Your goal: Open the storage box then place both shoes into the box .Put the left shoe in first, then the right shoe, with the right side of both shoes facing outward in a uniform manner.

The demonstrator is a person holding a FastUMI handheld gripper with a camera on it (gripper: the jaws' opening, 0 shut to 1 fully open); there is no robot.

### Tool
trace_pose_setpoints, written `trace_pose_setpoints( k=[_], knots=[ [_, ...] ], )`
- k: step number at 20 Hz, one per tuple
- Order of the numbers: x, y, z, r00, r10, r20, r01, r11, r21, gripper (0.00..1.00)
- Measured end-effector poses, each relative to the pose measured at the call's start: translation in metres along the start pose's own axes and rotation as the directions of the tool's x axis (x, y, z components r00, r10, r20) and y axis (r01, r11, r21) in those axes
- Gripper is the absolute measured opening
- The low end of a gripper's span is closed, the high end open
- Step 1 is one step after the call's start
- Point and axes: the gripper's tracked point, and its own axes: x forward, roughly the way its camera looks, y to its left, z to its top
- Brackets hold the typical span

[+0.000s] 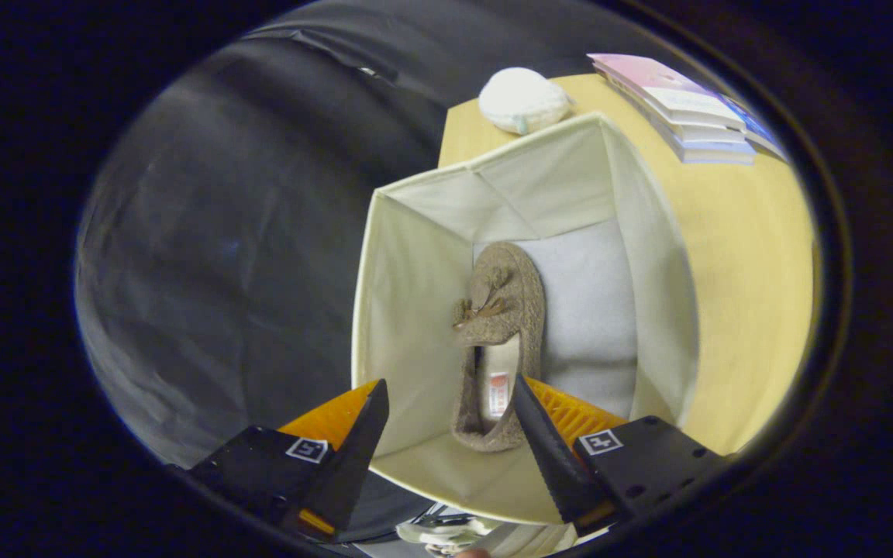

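nothing readable: the shoe (499, 341) insole label (red and white) is too blurred.

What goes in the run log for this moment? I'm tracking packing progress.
claw: open, empty, above box | cream fabric storage box: open | brown fuzzy slipper with bow: lying on box floor | second shoe: not yet in

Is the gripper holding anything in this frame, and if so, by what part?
Nothing is held. The gripper is open above the storage box, and the brown shoe lies on the box floor beyond the fingertips, untouched by either finger.
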Motion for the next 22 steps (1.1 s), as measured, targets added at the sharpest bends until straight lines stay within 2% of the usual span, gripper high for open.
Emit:
trace_pose_setpoints(
  k=[2,6,13,17,22],
  knots=[
    [-0.02,-0.001,0.001,0.999,0.027,0.029,-0.027,0.999,-0.028,1.0],
    [-0.066,-0.034,0.007,0.994,-0.021,0.108,0.03,0.996,-0.08,1.0],
    [-0.151,-0.104,0.023,0.964,-0.081,0.253,0.089,0.996,-0.022,1.0],
    [-0.199,-0.175,0.033,0.94,-0.155,0.302,0.144,0.988,0.059,1.0],
    [-0.252,-0.282,0.036,0.919,-0.252,0.305,0.21,0.964,0.163,1.0]
  ],
)
